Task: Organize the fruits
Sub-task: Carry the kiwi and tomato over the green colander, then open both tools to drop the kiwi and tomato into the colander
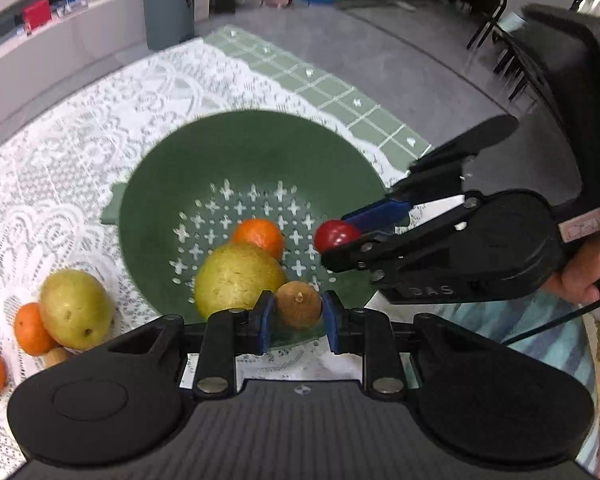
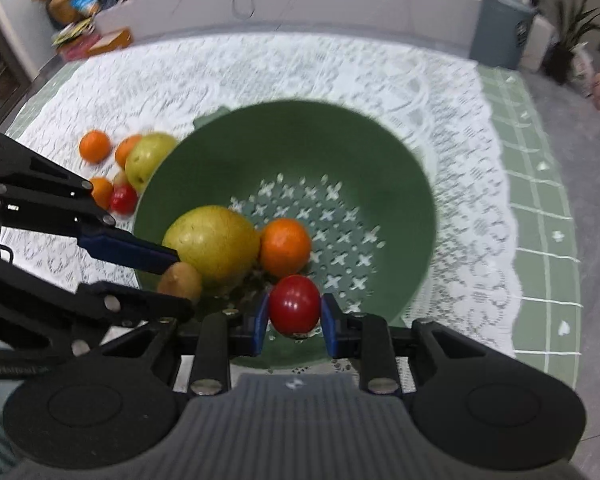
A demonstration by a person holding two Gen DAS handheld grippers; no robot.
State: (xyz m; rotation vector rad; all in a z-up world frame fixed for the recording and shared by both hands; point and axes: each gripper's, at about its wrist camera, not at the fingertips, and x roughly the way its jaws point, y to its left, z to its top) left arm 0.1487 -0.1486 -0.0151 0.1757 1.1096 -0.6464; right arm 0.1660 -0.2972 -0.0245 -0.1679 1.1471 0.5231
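A green colander sits on the lace cloth and holds a yellow-green pear and an orange. My left gripper is shut on a brown kiwi above the colander's near rim. My right gripper is shut on a red tomato, also over the near side of the colander. In the left wrist view the right gripper reaches in from the right; in the right wrist view the left gripper comes from the left.
On the cloth left of the colander lie a second pear, oranges, and a small red fruit. A hand holds the right gripper. The table's far edge shows green checked cloth.
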